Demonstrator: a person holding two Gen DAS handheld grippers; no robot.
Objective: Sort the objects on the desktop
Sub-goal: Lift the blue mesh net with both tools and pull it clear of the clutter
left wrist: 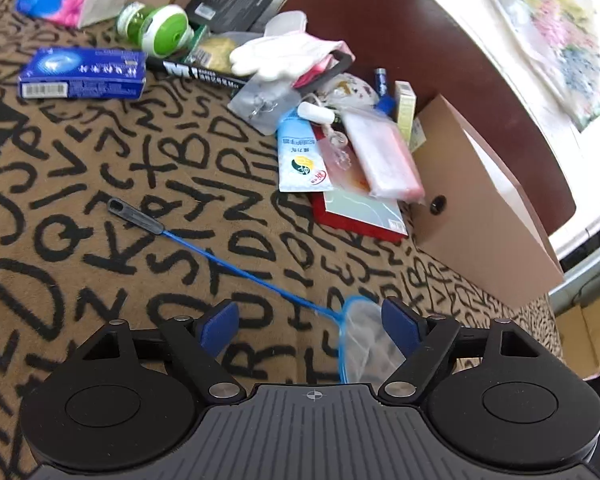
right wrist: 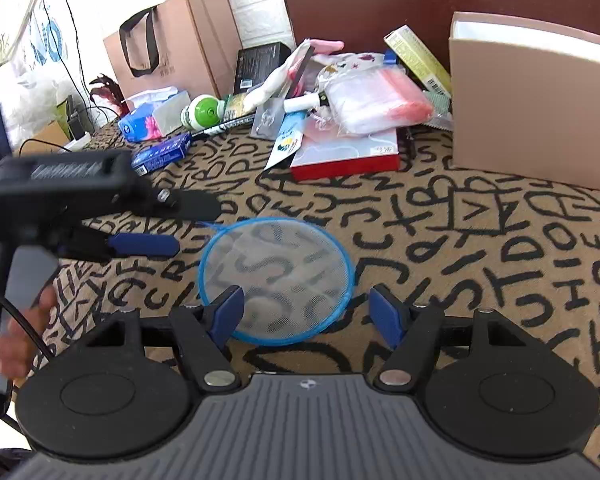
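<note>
Net [right wrist: 276, 280] rim partly behind right tool [right wrist: 306, 312].

Bright daylight, overexposed upper corners, fisheye-curved edges, blurred left tool [right wrist: 156, 224]

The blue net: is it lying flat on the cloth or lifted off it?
Flat. In the right wrist view the net lies spread on the cloth, whose letters show through its mesh. No fingers grip it.

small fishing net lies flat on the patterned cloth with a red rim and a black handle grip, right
Not quite: the rim is blue, not red. The right wrist view shows the small fishing net flat on the patterned cloth, and the left wrist view shows its black handle grip.
</note>
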